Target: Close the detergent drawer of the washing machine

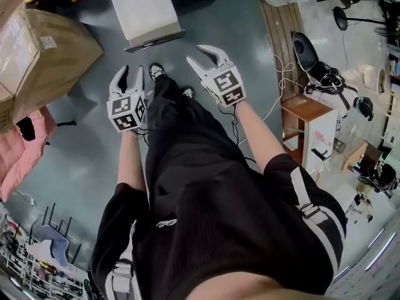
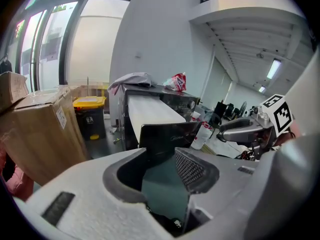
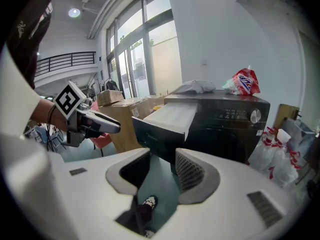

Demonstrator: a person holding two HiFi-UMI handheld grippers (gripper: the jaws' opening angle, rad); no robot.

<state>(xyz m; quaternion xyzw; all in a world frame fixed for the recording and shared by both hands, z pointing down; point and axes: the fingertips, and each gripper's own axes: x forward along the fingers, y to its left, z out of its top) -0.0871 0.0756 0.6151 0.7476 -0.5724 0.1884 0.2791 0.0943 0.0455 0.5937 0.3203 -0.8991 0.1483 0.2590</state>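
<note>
The washing machine (image 3: 235, 116) is black, and its detergent drawer (image 3: 167, 121) stands pulled far out: a white tray with a dark front panel. In the head view the drawer (image 1: 147, 11) lies ahead of both grippers, beyond the person's feet. My left gripper (image 1: 128, 80) hangs open with nothing between its fingers, a short way before the drawer front (image 2: 167, 136). My right gripper (image 1: 209, 58) is also open and empty, at a similar distance from the front panel. Neither gripper touches the drawer. Each gripper shows in the other's view: the right gripper (image 2: 242, 129), the left gripper (image 3: 92, 124).
A large cardboard box (image 1: 44, 49) stands left of the drawer, with a pink chair (image 1: 25, 145) nearer me. A yellow-lidded bin (image 2: 90, 111) sits beside the machine. A red-and-white bag (image 3: 243, 81) rests on top of it. A wooden side table (image 1: 306, 114) and cables lie to the right.
</note>
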